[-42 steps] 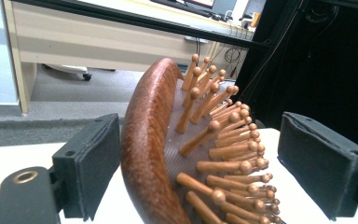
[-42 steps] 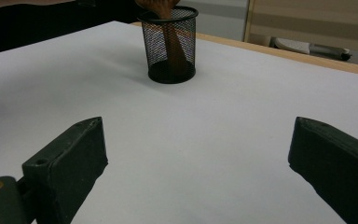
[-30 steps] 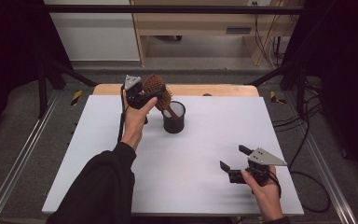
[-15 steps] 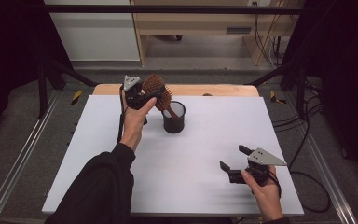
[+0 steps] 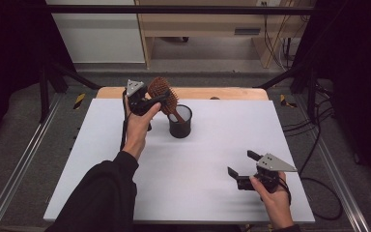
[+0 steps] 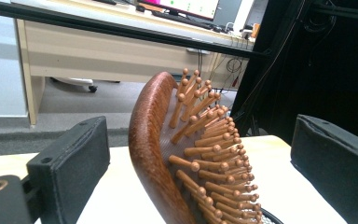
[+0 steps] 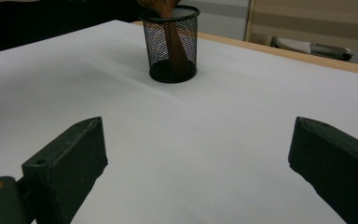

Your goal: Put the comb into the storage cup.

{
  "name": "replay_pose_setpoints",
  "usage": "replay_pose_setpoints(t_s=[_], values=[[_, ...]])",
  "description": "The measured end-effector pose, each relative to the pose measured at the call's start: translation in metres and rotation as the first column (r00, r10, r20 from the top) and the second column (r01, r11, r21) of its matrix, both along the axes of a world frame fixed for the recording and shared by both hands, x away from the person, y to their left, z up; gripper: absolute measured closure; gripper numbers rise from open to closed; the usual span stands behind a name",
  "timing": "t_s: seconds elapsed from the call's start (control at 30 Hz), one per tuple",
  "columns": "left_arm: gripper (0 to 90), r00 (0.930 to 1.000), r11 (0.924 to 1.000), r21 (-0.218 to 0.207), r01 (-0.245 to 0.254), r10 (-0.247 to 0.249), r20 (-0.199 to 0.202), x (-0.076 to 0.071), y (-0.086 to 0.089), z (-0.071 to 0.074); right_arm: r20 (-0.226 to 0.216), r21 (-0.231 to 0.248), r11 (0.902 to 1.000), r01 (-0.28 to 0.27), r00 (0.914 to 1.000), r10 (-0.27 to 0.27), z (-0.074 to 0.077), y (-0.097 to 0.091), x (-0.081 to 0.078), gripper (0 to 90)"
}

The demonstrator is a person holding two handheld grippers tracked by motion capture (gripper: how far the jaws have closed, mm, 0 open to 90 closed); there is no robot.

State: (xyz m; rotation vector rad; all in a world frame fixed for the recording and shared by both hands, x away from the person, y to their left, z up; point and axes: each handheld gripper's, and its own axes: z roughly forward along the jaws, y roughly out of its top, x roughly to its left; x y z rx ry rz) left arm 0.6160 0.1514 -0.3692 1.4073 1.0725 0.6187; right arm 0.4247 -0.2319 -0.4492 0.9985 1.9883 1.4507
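- Wooden paddle hairbrush stands handle-down in the black mesh cup, near the middle of the bench's far edge; head leans out over the rim.
- Left tongs released, jaws spread either side of the brush head, not touching it.
- Right tongs released, holding nothing, over the bench's near right corner, well apart from the cup.

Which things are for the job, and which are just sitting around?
For the job:
wooden hairbrush, handle down in the cup
black mesh cup
left gripper, jaws open either side of the brush head

Just around:
right gripper, open, away from the cup
wooden desk behind the table
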Motion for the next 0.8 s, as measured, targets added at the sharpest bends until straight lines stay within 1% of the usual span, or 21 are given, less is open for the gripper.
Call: replay_pose_setpoints(t_s=[0.13, 0.3, 0.43, 0.47, 0.57, 0.8], values=[[4.8, 1.0000, 1.0000, 0.003, -0.002, 0.002, 0.002, -0.002, 0.002, 0.000, -0.002, 0.001, 1.0000, 0.002, 1.0000, -0.002, 0.000, 0.000, 0.000, 4.3], [4.8, 0.9999, 1.0000, -0.002, -0.001, 0.001, 0.011, -0.004, 0.003, 0.002, -0.001, 0.000, 1.0000, 0.003, 1.0000, -0.003, 0.000, 0.000, 0.000, 4.3], [4.8, 0.9999, 0.9999, 0.011, -0.005, 0.005, 0.014, -0.007, 0.004, 0.003, -0.001, 0.002, 1.0000, 0.001, 1.0000, -0.001, 0.000, -0.001, 0.000, 3.7], [4.8, 0.9999, 1.0000, 0.009, -0.002, 0.002, 0.016, -0.008, 0.004, 0.004, -0.001, 0.004, 1.0000, 0.000, 1.0000, 0.000, 0.000, -0.001, 0.000, 3.7], [4.8, 0.9997, 0.9997, 0.023, 0.001, -0.002, 0.023, -0.011, 0.005, 0.005, -0.001, 0.006, 1.0000, -0.004, 1.0000, 0.004, 0.000, 0.000, 0.000, 3.6], [4.8, 0.9995, 0.9999, 0.015, -0.003, 0.002, 0.032, -0.020, 0.012, 0.009, -0.006, 0.010, 1.0000, -0.002, 1.0000, 0.002, -0.001, -0.001, 0.000, 3.5]])
